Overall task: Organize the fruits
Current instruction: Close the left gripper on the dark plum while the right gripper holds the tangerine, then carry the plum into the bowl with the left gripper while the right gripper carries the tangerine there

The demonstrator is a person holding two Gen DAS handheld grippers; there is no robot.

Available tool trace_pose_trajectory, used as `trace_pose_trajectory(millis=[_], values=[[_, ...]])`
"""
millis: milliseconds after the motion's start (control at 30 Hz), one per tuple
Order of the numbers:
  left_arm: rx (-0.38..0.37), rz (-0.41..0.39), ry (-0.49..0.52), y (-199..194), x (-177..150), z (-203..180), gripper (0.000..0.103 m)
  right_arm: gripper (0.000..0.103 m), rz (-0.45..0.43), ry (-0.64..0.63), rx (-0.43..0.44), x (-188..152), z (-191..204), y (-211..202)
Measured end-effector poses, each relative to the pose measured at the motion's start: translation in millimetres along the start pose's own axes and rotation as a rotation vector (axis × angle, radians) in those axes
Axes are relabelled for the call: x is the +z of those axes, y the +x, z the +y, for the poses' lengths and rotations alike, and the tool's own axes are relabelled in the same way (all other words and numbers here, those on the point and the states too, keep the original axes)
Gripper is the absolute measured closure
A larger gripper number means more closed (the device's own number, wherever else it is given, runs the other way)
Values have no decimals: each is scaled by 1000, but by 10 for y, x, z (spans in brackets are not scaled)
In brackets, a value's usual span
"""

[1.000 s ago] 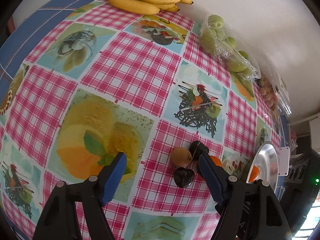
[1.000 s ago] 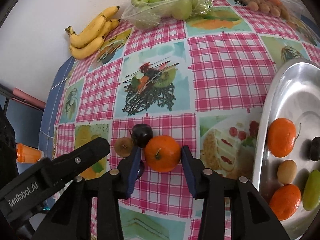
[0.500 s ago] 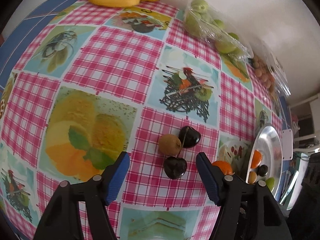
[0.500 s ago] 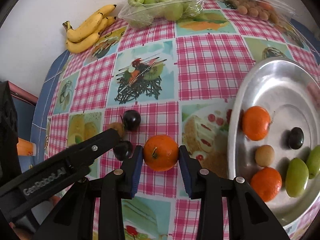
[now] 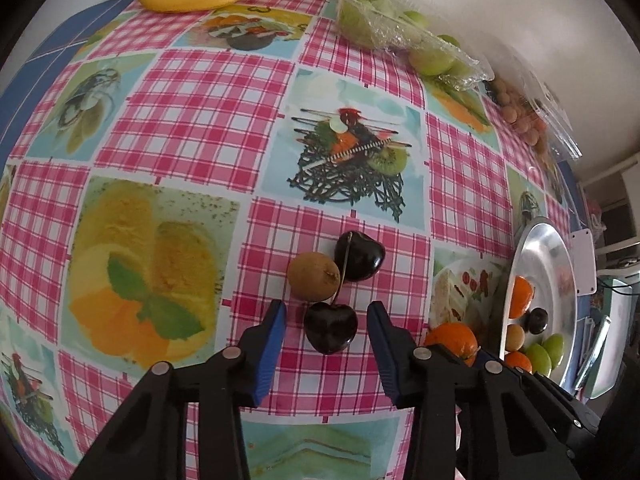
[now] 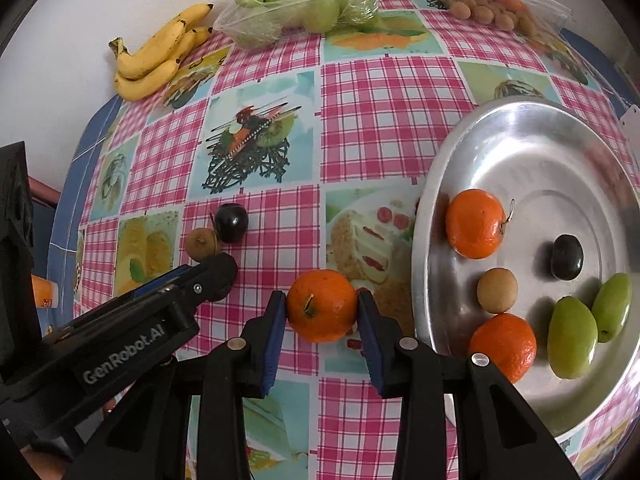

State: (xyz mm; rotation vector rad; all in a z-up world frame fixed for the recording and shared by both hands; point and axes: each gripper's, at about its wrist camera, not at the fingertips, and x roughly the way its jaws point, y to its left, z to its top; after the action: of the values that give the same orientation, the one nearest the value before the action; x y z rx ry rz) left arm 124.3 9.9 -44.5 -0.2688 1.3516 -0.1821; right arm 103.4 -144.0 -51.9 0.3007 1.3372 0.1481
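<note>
Two grippers at work: each stands over its own fruit on the checked tablecloth (image 5: 192, 120)
Left gripper (image 5: 326, 318): jaws have just been closing in and now flank the near cherry (image 5: 330, 332) — a sliver of cloth shows on both sides, so not yet pinched
Right gripper (image 6: 322, 306): clenched on the orange (image 6: 322, 306), pads pressed to both flanks; against a second ago the silver tray (image 6: 528, 120) fills more of its view, at 3 o'clock of the orange
Meaning: orange looks nearly delivered; cherry pick about to begin
Cherry's neighbours: brown round fruit (image 5: 314, 276) at 11 o'clock, a second cherry (image 5: 360, 256) at 12 — a stem runs between the two cherries, so both may lift together
Tray load: two oranges, a brown fruit, a dark one and two green ones, crowding the 6 o'clock half
Open room: tray bare from centre to 12 o'clock
Edges: tray rim stands between orange and landing spot — needs clearing
</note>
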Motion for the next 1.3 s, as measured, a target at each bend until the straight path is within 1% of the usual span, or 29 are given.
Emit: trace_pose_trajectory(millis=[100,233,367,600,767,1300], values=[[13,-9,15,-9,-7,-10,60,65,7,7,2,-2,-19,23],[19,-13,20,19,2,-37,69,65,14,8,-7,-10,-39,34],[12,-15,25,2,-11,-42,74,65,15,10,-7,-11,-33,41],[21,-26,36,-40,-12,-71,75,65,17,15,-7,-7,-22,55],[27,-50,54,-117,-43,-117,75,65,8,18,3,-9,-31,13],[12,-150,106,-466,-89,-317,75,65,-76,18,38,-52,-47,-357]])
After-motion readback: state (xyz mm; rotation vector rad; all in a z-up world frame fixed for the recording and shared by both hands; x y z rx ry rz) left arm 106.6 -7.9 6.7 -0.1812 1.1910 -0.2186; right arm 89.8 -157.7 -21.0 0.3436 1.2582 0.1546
